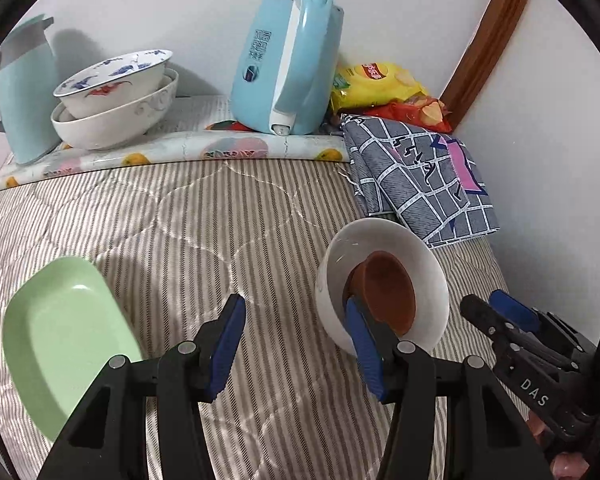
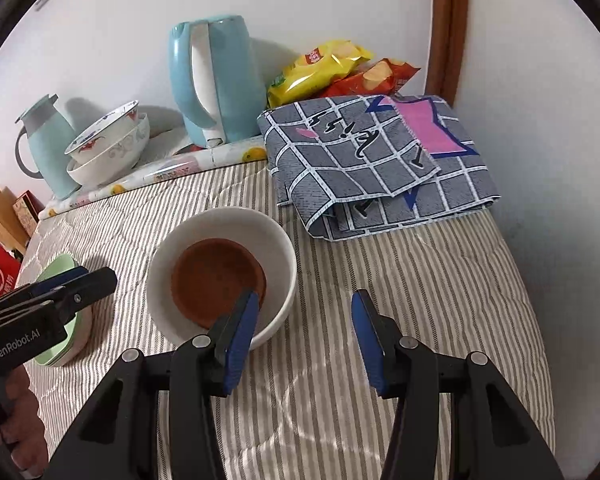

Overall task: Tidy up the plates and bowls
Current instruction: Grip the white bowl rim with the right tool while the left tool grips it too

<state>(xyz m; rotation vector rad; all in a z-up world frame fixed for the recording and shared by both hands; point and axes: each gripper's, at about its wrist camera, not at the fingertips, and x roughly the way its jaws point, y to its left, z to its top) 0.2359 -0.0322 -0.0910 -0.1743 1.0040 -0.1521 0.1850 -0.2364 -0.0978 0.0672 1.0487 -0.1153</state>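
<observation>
Right gripper [image 2: 304, 332]: jaws stand partly apart, holding nothing; its left finger overlaps the near rim of the white bowl [image 2: 236, 224], which holds a brown dish [image 2: 216, 272]. Bowl lies ahead and left. Left gripper [image 1: 296, 332]: likewise apart and unloaded, between bowl and green plate [image 1: 60, 332]. Right hand appears nearer.
</observation>
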